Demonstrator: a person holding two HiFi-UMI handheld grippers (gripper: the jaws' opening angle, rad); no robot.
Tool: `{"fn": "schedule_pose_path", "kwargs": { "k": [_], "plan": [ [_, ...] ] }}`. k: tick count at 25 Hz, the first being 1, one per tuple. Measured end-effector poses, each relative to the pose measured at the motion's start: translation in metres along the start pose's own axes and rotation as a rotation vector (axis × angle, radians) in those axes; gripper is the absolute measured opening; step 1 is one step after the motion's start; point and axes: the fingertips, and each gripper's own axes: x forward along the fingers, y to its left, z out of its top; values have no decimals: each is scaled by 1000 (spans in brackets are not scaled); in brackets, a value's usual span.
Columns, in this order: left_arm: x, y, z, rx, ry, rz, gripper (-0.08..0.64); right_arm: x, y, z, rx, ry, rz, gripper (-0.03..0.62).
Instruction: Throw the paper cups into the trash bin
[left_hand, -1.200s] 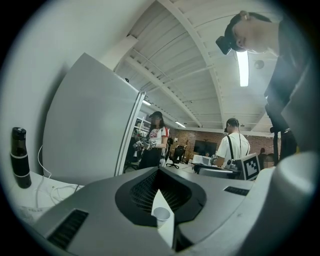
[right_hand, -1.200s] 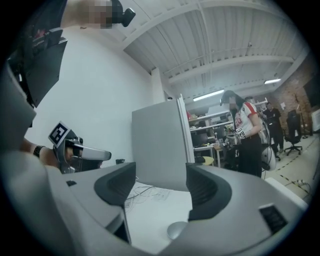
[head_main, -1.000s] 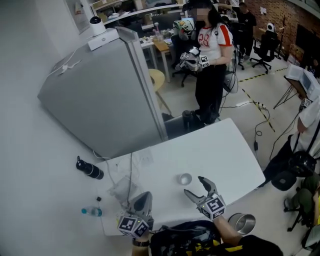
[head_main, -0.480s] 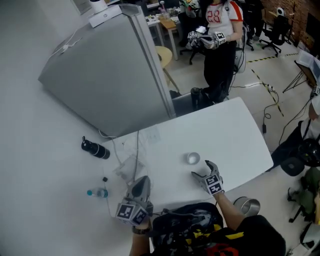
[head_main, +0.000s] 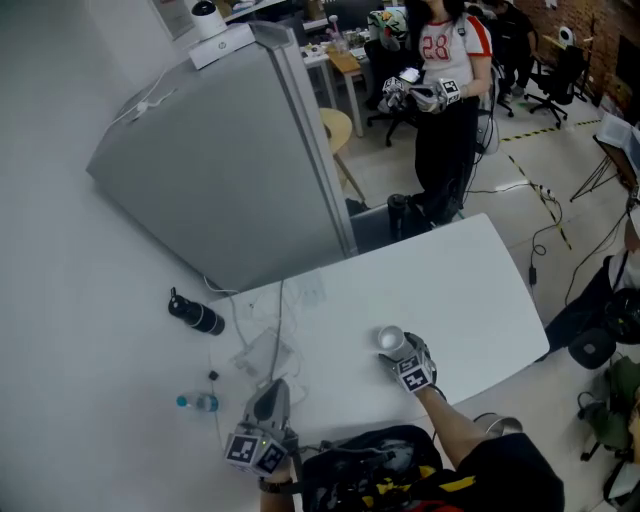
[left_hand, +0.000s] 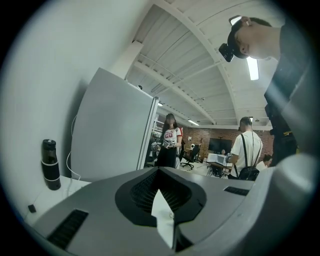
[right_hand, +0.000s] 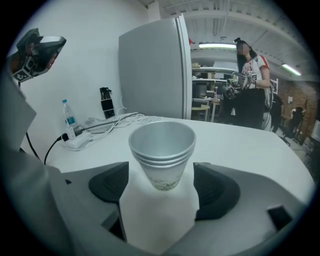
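Note:
A stack of nested paper cups (head_main: 389, 338) stands upright on the white table (head_main: 450, 285), near its front edge. My right gripper (head_main: 398, 349) is open, one jaw on each side of the stack. In the right gripper view the cups (right_hand: 162, 147) sit centred between the dark pads (right_hand: 112, 182), with a gap on both sides. My left gripper (head_main: 269, 396) is shut and empty at the table's front left corner; in its own view the left gripper (left_hand: 160, 197) points toward the room. The metal trash bin (head_main: 500, 424) shows partly on the floor, right of my right arm.
A tall grey partition panel (head_main: 230, 170) leans behind the table. A black bottle (head_main: 197, 316), a small water bottle (head_main: 200, 403) and cables with a power strip (head_main: 262, 350) lie at the table's left. A person (head_main: 445, 90) stands beyond the table's far side.
My right gripper has moved forward across the table until its open jaws stand around the cup stack. The left gripper has drifted slightly back toward me.

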Motion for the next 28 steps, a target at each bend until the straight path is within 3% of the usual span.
{"fn": "schedule_pose_path", "kwargs": {
  "k": [2, 3, 7, 18, 28],
  "plan": [
    [0, 1, 3, -5, -5, 6, 2, 4, -3, 7, -7, -11, -13, 408],
    [0, 0, 4, -5, -9, 7, 2, 4, -6, 12, -8, -23, -23, 326],
    [0, -3, 8, -14, -38, -5, 2, -8, -4, 34, -8, -89, -27, 322],
    [19, 0, 6, 3, -40, -46, 2, -97, 15, 144, 44, -374, 27, 322],
    [40, -4, 6, -23, -50, -141, 2, -181, 19, 218, 57, -533, -20, 321]
  ]
}}
